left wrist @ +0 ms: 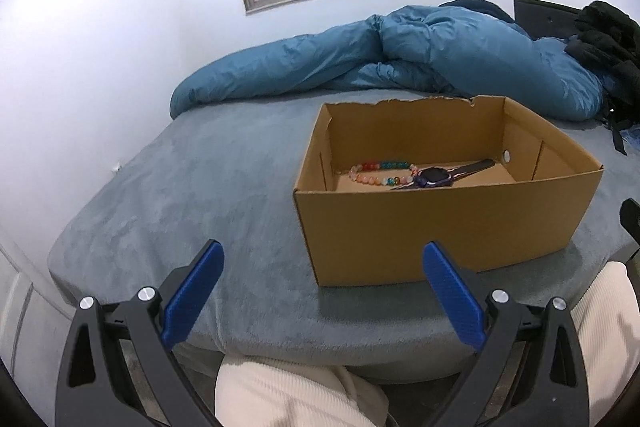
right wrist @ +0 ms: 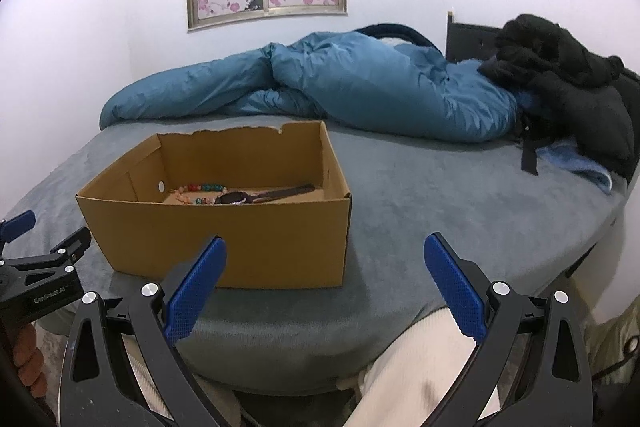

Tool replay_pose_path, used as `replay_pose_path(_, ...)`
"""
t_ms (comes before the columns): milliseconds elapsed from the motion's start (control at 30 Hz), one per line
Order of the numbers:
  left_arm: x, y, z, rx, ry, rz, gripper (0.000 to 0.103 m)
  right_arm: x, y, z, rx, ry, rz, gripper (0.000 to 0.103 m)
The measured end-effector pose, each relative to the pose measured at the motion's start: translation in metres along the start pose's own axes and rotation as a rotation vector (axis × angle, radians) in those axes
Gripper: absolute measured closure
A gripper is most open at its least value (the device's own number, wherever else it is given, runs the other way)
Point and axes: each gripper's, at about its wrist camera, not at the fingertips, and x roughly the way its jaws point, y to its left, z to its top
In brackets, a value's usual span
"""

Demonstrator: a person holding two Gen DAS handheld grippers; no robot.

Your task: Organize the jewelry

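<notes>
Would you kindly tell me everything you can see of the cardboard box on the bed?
The cardboard box is plain brown, rectangular and open-topped, with no lid in view. Its far wall has a ragged, torn top edge, and one end wall shows a small round hole. It sits upright and flat on the grey bed cover, in front of the blue quilt. On its floor lie a bracelet of coloured beads and a dark watch with its strap stretched out. Neither gripper touches it.
</notes>
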Motion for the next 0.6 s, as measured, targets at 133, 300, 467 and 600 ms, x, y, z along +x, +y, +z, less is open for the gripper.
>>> replay_pose_path(133,0.002,0.007,-0.001,-0.025,0.018,0.001,0.006,0.001,0.0,0.0,-0.002,0.009,-0.006,0.008)
replay_pose_path(300,0.004,0.012,-0.003,-0.048,0.044,-0.004,0.006,0.002,0.0,0.0,0.002,0.018,-0.006,0.008)
replay_pose_path(467,0.007,0.021,-0.005,-0.077,0.062,-0.002,0.006,0.004,-0.001,-0.001,0.004,0.03,-0.009,0.008)
replay_pose_path(600,0.009,0.031,-0.004,-0.104,0.066,0.009,0.006,0.006,0.0,-0.002,0.005,0.039,-0.013,0.008)
